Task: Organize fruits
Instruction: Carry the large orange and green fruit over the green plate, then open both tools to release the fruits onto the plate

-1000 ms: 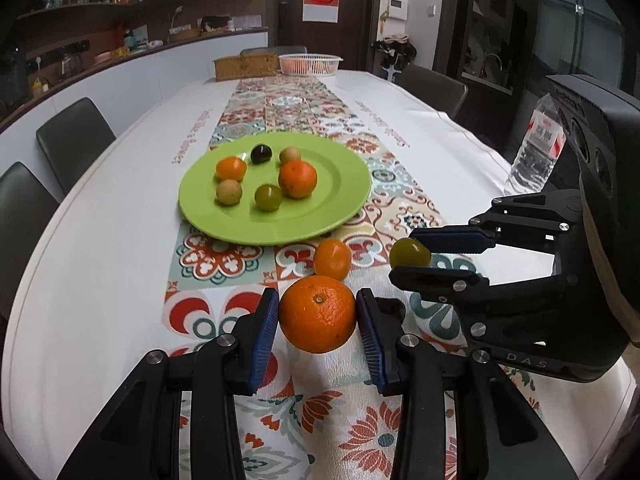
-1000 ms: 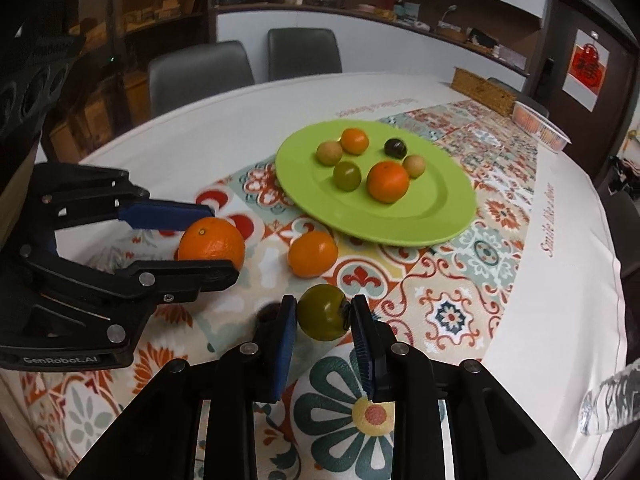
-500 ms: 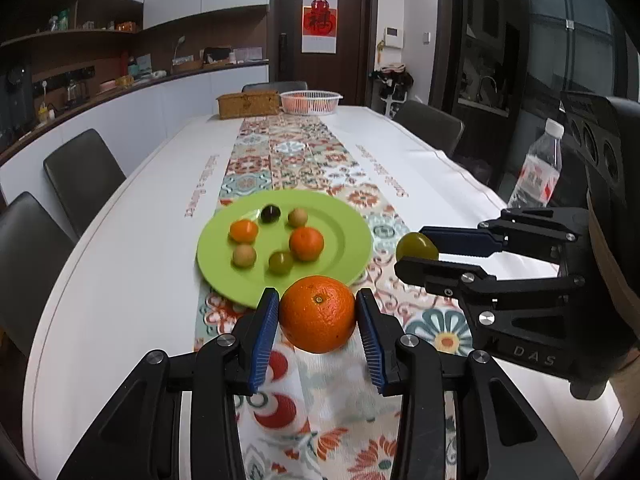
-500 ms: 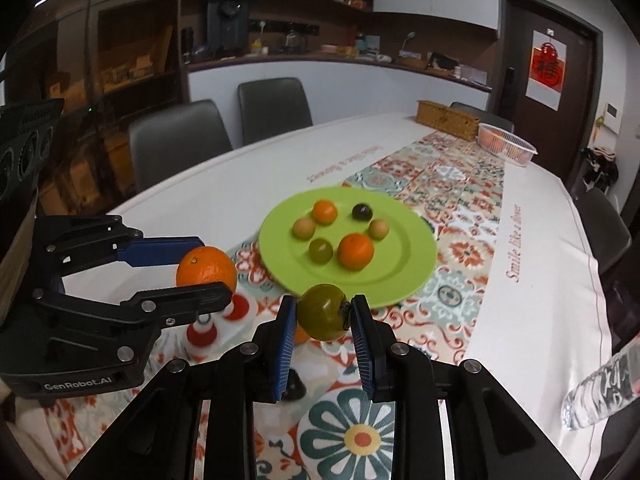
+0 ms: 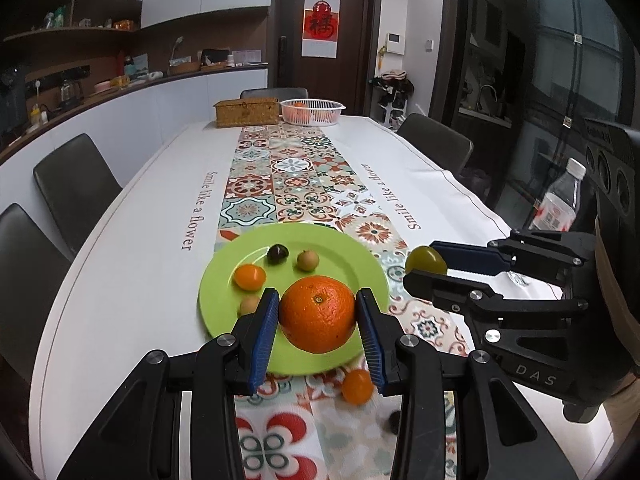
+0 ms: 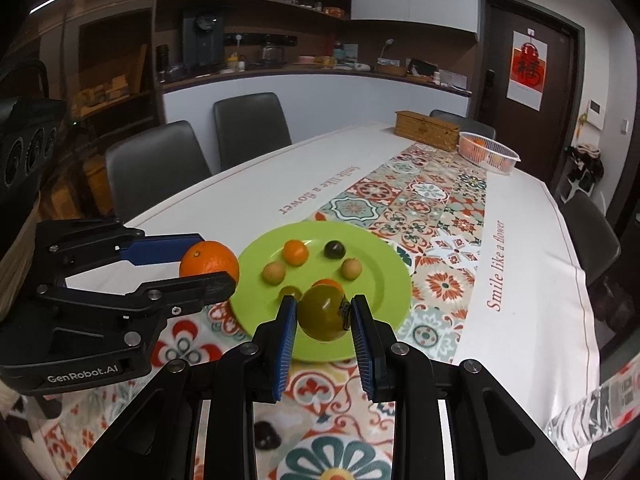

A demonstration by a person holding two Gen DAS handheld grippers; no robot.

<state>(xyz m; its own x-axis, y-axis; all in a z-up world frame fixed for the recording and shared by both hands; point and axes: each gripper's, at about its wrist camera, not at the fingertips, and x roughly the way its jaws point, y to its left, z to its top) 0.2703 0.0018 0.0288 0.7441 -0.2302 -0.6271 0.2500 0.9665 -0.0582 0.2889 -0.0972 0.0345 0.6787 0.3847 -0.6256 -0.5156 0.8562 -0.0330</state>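
Left wrist view: the left tongs (image 5: 318,320) clamp a big orange (image 5: 318,314) above the near part of the green plate (image 5: 360,264), which holds a small orange fruit (image 5: 249,276), a dark fruit (image 5: 277,254) and two tan ones, while a white basket (image 5: 313,111) with fruit sits far ahead beside a woven box (image 5: 247,112). To their right the right tongs (image 6: 323,314) grip a green fruit (image 6: 322,312) over the plate's near rim. A small orange fruit (image 5: 357,387) lies on the table runner just below the left tongs, and bare white cloth (image 5: 132,240) spreads wide to the left up to the table edge.
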